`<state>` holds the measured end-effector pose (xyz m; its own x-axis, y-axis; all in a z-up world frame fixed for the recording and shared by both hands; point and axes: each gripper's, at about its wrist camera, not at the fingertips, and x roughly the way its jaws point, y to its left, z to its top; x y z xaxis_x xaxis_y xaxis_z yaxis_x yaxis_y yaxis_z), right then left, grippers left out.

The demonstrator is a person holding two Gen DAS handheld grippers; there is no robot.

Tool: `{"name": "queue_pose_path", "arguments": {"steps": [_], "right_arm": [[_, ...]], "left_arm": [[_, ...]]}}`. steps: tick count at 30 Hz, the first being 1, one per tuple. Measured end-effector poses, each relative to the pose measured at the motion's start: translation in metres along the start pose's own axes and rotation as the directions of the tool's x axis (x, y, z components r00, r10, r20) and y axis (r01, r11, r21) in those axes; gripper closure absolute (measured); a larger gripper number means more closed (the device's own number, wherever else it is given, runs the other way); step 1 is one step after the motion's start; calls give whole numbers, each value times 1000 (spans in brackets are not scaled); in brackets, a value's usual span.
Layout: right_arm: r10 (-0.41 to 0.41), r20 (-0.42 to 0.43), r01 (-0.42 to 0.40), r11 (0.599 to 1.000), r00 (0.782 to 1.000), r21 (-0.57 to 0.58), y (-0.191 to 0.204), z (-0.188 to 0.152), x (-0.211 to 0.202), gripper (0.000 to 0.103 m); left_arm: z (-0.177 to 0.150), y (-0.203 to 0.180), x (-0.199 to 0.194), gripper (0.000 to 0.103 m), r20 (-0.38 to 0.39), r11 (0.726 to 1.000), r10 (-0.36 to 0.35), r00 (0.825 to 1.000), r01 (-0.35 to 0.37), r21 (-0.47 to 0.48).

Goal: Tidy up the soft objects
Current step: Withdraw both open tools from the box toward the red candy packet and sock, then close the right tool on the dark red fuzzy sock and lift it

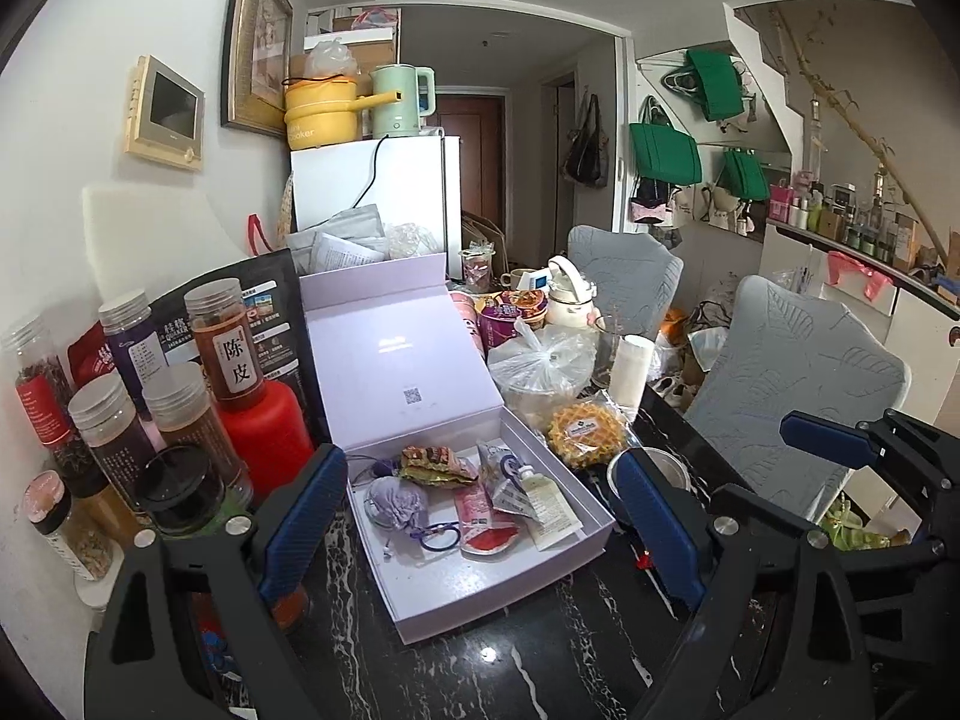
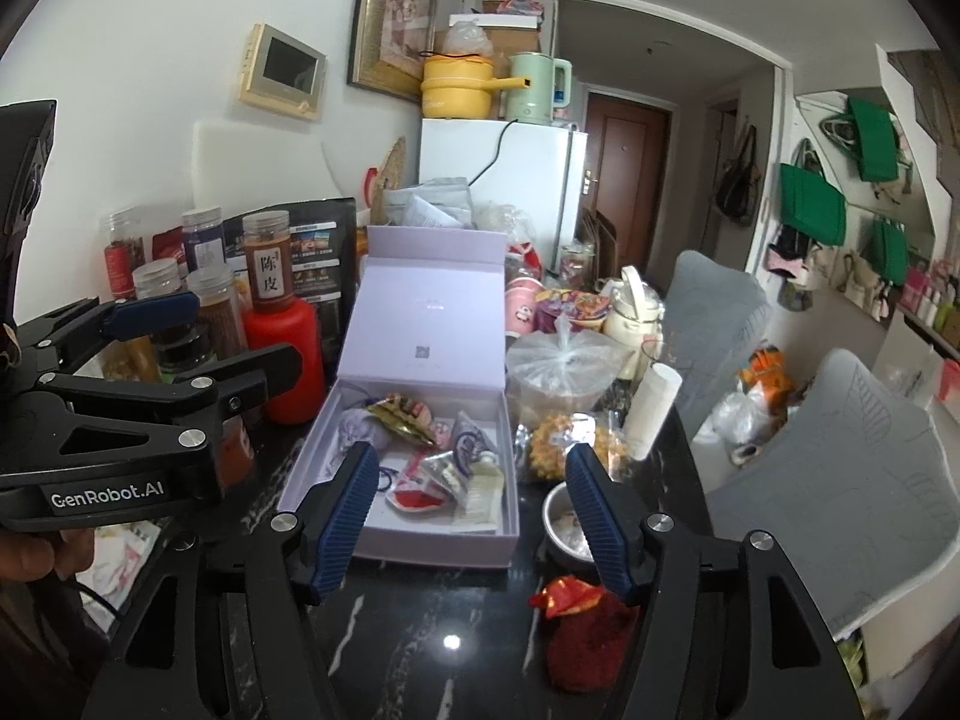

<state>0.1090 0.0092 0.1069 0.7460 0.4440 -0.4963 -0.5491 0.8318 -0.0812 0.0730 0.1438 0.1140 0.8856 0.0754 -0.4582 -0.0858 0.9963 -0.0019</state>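
An open lilac box lies on the black marble table, its lid standing up behind it. Inside lie a purple drawstring pouch, a patterned gold pouch, a red sachet, a white tube and a purple hair tie. My left gripper is open in front of the box and holds nothing. My right gripper is open before the same box, nothing between its pads. A red pouch with gold trim lies on the table under its right finger.
Spice jars and a red bottle crowd the left. Right of the box are a waffle packet, a metal bowl, a tied plastic bag and a white roll. Grey chairs stand past the table's right edge.
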Motion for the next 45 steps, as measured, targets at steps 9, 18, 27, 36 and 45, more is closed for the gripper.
{"name": "queue_pose_path", "arguments": {"steps": [9,18,27,36,45], "right_arm": [[-53,2,53,998,999,30,-8,-27,-30,35],[-76,-31,78,995,997,68,-24,-57,-36,32],[-94,-96,105,988,991,113,-48,-93,-28,32],[-100,-160,125,981,982,150,-77,-126,-14,32],[-84,-222,129,971,971,199,-99,-150,14,32]], "left_arm": [[-23,-16,-2,11,-37,998,-55,998,55,-8],[-46,-36,12,11,-99,995,-96,990,94,-27],[-70,-63,39,11,-174,989,-147,974,142,-38],[-87,-86,71,11,-229,980,-197,953,188,-60],[-99,-96,107,11,-285,978,-209,936,198,-66]]}}
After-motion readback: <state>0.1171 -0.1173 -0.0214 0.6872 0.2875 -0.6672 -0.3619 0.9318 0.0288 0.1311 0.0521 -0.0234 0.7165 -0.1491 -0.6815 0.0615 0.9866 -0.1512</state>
